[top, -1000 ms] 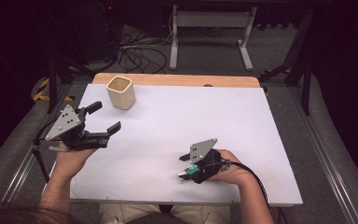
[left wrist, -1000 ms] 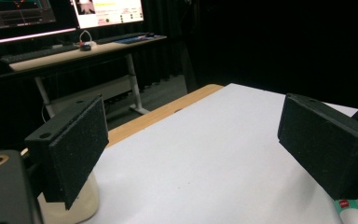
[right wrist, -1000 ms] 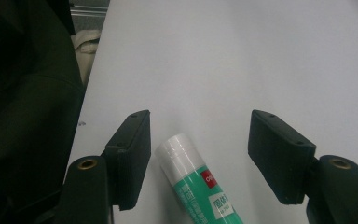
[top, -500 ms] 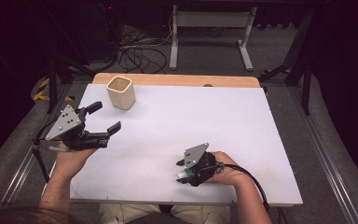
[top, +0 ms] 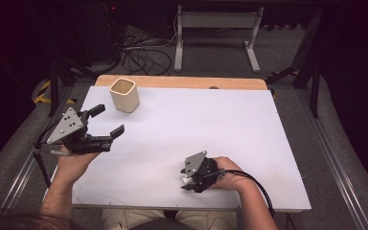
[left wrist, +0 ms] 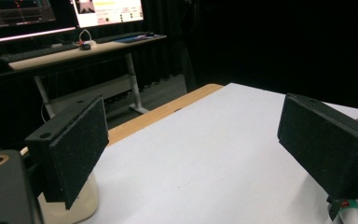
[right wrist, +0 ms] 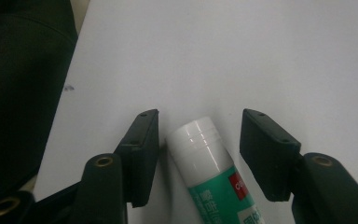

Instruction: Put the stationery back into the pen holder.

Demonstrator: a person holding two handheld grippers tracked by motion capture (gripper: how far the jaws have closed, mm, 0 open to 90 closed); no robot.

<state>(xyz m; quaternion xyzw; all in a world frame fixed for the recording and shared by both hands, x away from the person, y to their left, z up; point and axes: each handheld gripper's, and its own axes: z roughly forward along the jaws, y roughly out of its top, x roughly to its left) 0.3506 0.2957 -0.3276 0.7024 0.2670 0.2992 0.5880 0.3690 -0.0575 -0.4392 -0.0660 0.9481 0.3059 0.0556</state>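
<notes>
beige cup (top: 124,94) looks empty; right gripper (right wrist: 199,140) fingers closing around glue stick (right wrist: 212,168), untouched; left gripper (top: 106,122) spread.

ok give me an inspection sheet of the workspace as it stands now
surface: white table top with a wooden strip along the far edge, bare in the middle
job's things: glue stick lying flat near the front edge; beige cup upright at the far left
clutter: nothing seen
grippers: right tongs straddle the glue stick, have just been closing, gap left on both sides; left tongs wide open, nothing between them
cables: one trails from the right tongs off the front edge; a tangle on the floor beyond the table
surroundings: dark room, desk frame behind, monitors in the left gripper view
</notes>
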